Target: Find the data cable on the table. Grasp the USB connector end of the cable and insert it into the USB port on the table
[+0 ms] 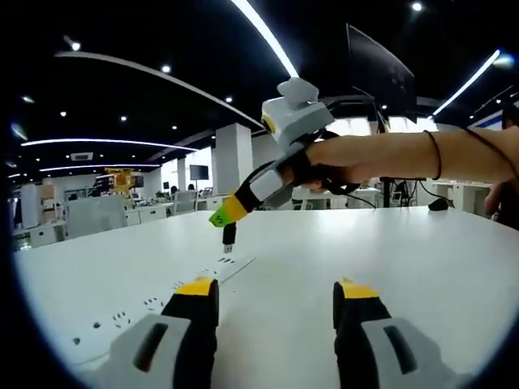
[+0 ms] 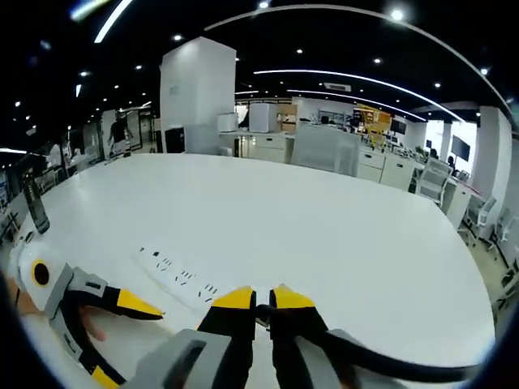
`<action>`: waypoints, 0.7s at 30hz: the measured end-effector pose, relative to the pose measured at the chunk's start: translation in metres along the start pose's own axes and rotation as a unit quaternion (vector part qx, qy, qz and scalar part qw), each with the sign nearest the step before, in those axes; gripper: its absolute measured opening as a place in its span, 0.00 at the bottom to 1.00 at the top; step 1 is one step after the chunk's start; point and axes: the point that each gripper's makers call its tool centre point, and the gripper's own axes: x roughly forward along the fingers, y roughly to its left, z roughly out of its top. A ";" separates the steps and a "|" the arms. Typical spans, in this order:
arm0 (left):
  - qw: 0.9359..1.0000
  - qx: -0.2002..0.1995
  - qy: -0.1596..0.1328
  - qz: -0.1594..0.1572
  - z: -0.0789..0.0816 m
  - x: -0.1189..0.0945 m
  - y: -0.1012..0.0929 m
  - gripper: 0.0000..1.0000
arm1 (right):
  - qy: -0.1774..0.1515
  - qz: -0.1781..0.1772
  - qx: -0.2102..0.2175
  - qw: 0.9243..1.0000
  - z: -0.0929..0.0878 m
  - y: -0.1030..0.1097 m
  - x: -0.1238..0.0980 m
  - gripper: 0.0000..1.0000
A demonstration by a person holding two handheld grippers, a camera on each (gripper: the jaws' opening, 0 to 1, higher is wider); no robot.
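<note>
Jaws of the right gripper (image 1: 223, 217) pinch the USB plug (image 1: 229, 237) of the cable (image 2: 389, 366), held tip-down just above the row of sockets (image 1: 220, 264) on the white table (image 1: 389, 259). Left gripper (image 1: 276, 290) has its jaws apart, empty.

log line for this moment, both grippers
right gripper: shut on usb connector | usb connector: pointing down over socket strip, not inserted | left gripper: open, empty

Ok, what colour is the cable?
Black; the cable shows best in the right gripper view.
</note>
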 end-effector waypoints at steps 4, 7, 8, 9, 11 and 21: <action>1.000 -0.002 -0.004 0.000 0.001 0.001 0.000 0.57 | 0.016 -0.005 -0.012 1.000 -0.006 -0.005 0.006 0.08; 1.000 -0.002 -0.002 0.001 0.000 0.001 0.001 0.57 | 0.015 -0.003 -0.007 1.000 -0.006 -0.009 0.007 0.08; 1.000 -0.003 -0.003 0.001 0.000 0.001 0.001 0.57 | 0.015 -0.002 -0.008 1.000 -0.006 -0.007 0.008 0.08; 1.000 -0.003 -0.004 0.002 0.001 0.001 0.001 0.57 | 0.020 -0.001 -0.015 1.000 -0.008 -0.007 0.009 0.08; 1.000 -0.004 -0.004 0.003 0.001 0.001 0.001 0.57 | 0.031 0.000 -0.020 0.999 -0.011 -0.008 0.010 0.08; 1.000 -0.003 -0.003 0.004 0.001 0.002 0.001 0.57 | 0.038 0.005 -0.019 0.999 -0.014 -0.006 0.011 0.08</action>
